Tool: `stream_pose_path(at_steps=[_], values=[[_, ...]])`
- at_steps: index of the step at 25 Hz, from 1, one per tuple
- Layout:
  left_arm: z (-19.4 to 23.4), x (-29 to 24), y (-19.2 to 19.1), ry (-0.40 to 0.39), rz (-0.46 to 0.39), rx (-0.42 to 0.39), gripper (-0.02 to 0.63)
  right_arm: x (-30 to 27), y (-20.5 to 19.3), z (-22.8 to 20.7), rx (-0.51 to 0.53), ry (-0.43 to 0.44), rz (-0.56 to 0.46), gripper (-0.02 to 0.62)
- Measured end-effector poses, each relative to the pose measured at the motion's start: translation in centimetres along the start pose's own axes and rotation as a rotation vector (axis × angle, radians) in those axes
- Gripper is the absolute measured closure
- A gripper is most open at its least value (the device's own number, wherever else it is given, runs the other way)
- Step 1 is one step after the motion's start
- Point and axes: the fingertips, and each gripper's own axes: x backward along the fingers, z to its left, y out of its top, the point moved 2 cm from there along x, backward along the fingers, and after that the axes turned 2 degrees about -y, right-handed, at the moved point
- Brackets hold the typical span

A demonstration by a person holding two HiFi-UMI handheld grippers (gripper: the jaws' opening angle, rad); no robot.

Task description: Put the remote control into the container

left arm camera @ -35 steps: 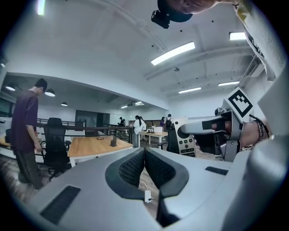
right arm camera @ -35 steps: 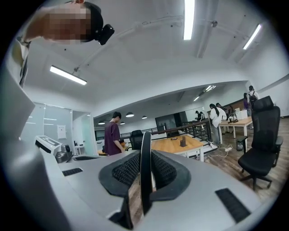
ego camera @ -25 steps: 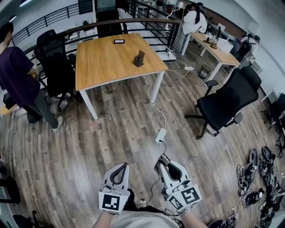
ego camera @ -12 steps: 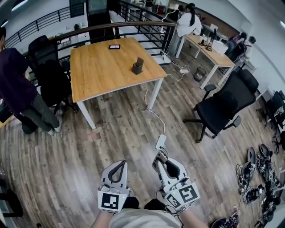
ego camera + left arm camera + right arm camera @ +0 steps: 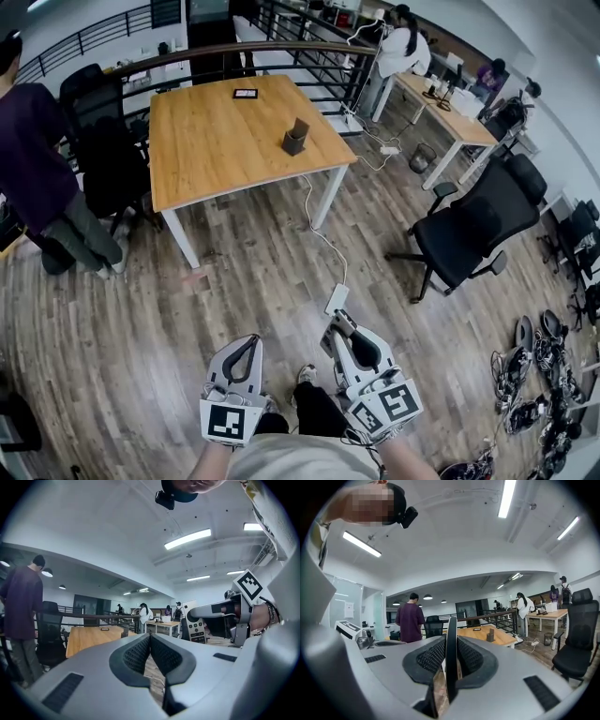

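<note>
Low in the head view, my right gripper is shut on the remote control, held above the wooden floor. The left gripper view shows the remote as a white slab with dark buttons. In the right gripper view it stands edge-on between the jaws of the right gripper. My left gripper is shut with nothing in it, its pads pressed together. The container, a small dark open box, stands far ahead on the wooden table; it also shows small in the right gripper view.
A small flat black item lies at the table's far side. A white power strip and its cable lie on the floor ahead. Black office chairs stand right and left. A person in purple stands left of the table.
The view has shifted a little as the person steps forward; a foot now shows between the grippers. Both grippers hold the same pose, the remote still in the right one.
</note>
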Motion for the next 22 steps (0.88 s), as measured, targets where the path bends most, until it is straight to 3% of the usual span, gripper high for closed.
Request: stream_pose_path(at_steps=[10, 22], values=[[3.0, -5.5, 0.4, 0.064, 0.003, -0.013, 0.594, -6.3, 0.9, -3.4, -0.003, 0.063, -0.021, 0.512], [5.3, -18.8, 0.8, 0.142, 0.028, -0.014, 0.594, -16.5, 2.7, -14.0, -0.031, 0.136, 0.007, 0.512]])
